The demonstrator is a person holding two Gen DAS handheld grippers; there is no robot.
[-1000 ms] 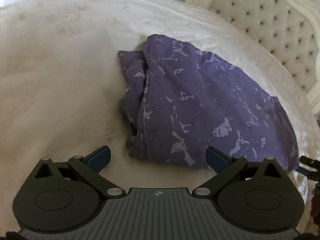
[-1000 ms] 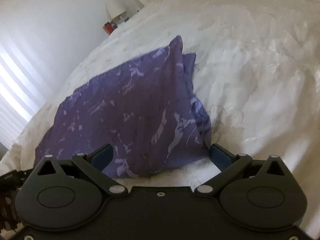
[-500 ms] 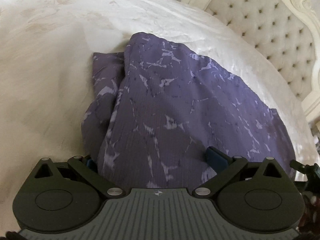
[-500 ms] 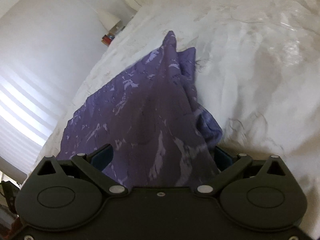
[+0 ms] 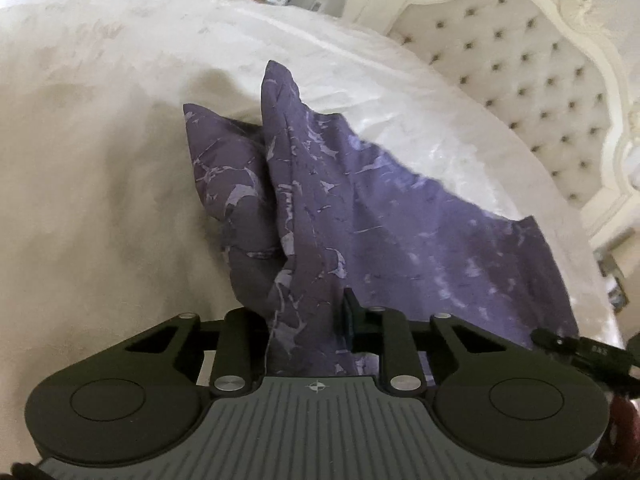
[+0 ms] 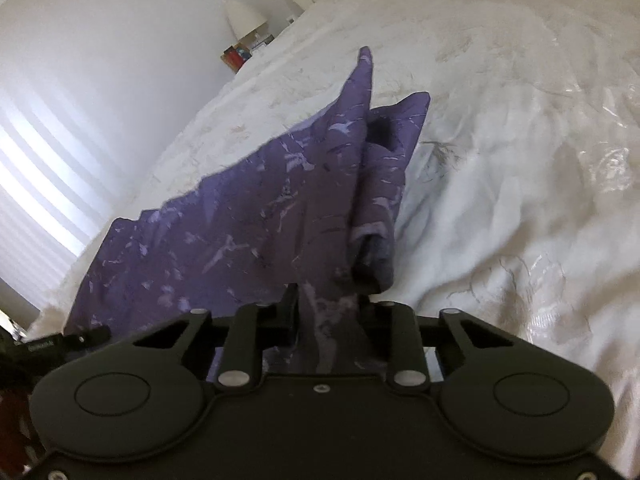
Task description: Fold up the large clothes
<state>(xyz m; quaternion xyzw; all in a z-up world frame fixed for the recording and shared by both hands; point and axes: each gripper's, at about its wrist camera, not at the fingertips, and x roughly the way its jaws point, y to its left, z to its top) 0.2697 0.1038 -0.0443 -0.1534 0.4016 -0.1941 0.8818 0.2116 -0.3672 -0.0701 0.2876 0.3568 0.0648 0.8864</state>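
the purple garment [image 5: 400, 232] (dark fabric with a pale marbled print) occupies the centre of the left wrist view and lies on the white bedspread [image 5: 100, 200]. the left gripper [image 5: 308, 320], at bottom centre, has its jaws clenched on the near edge of the fabric, which rises in a ridge toward the upper middle of the frame. in the right wrist view, the right gripper [image 6: 328, 312] at bottom centre likewise grips the garment's [image 6: 248, 232] near edge, with cloth bunched between the jaws. a tufted headboard [image 5: 520, 72] fills the upper right of the left wrist view. a lamp [image 6: 244, 20] stands at upper centre-left of the right wrist view.
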